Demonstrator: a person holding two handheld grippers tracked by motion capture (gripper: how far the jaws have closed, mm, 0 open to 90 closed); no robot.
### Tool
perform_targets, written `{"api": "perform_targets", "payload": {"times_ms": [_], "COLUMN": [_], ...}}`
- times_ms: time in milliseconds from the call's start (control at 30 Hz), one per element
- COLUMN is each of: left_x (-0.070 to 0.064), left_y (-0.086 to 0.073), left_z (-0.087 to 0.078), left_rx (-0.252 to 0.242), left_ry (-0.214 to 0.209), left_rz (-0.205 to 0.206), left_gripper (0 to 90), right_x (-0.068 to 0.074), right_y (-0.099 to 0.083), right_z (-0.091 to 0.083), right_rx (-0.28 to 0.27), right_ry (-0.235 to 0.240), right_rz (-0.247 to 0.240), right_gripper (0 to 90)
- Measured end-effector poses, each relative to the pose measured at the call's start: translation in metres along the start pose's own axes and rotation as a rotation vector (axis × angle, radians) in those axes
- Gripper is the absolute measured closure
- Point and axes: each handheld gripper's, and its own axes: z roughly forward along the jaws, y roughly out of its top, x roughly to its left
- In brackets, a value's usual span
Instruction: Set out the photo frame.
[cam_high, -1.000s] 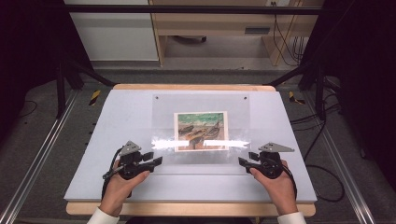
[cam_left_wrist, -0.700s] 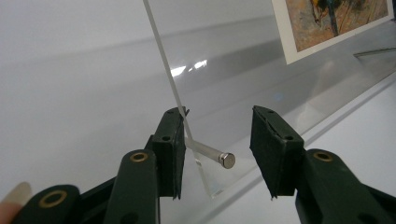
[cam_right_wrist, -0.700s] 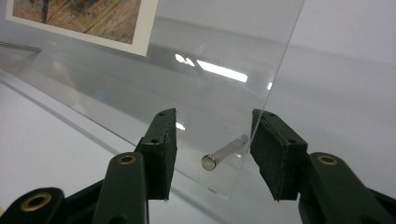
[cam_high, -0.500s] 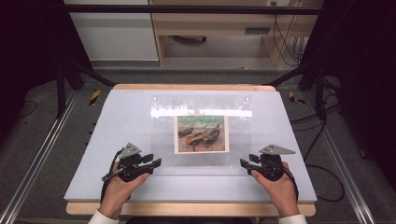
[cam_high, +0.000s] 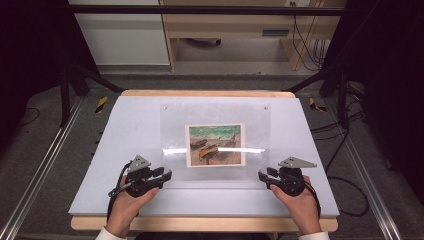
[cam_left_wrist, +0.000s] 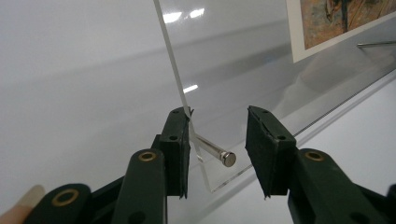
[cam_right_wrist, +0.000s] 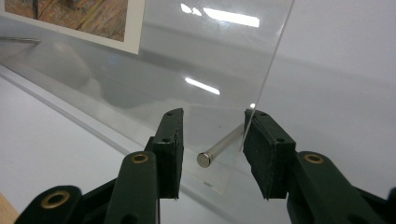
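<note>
High view shows your white tabletop (cam_high: 125, 130) carrying a clear acrylic sheet (cam_high: 215, 117) that spans between your two tongs, its near edge raised. A painted print (cam_high: 215, 145) sits ahead of both tongs, midway. Your left tongs (cam_left_wrist: 217, 149) stand wide around the sheet's corner and its metal pin (cam_left_wrist: 215, 151); your right tongs (cam_right_wrist: 212, 151) gape likewise around another pin (cam_right_wrist: 219, 148).

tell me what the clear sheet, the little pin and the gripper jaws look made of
Clear sheet: likely acrylic, glossy; see-through with bright glare and a thick edge. Pin: polished metal, silvery sheen. Left gripper jaw bodies: matte dark plastic, probably, with duller pads, perhaps rubber.
</note>
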Motion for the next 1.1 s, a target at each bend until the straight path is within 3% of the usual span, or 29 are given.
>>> {"api": "perform_targets", "payload": {"times_ms": [867,900,1100], "left_x": [-0.0002,-0.0033,-0.0039], "left_y": [-0.0034,-0.0044,-0.0054], "left_z": [-0.0011,-0.0013,-0.0015], "left_rx": [0.014,0.026,0.031], "left_ry": [-0.004,-0.030,-0.028], "left_rz": [0.016,-0.021,-0.014], "left_gripper": [62.3,62.5,63.0], "right_x": [-0.0011,-0.0011,-0.0001], "right_y": [-0.0046,-0.0049,-0.0064], "right_z": [-0.0017,-0.0018,-0.0026], "right_rx": [0.000,0.001,0.007], "right_ry": [0.008,0.008,0.008], "right_rz": [0.003,0.006,0.013], "right_gripper": [62.5,62.7,63.4]}}
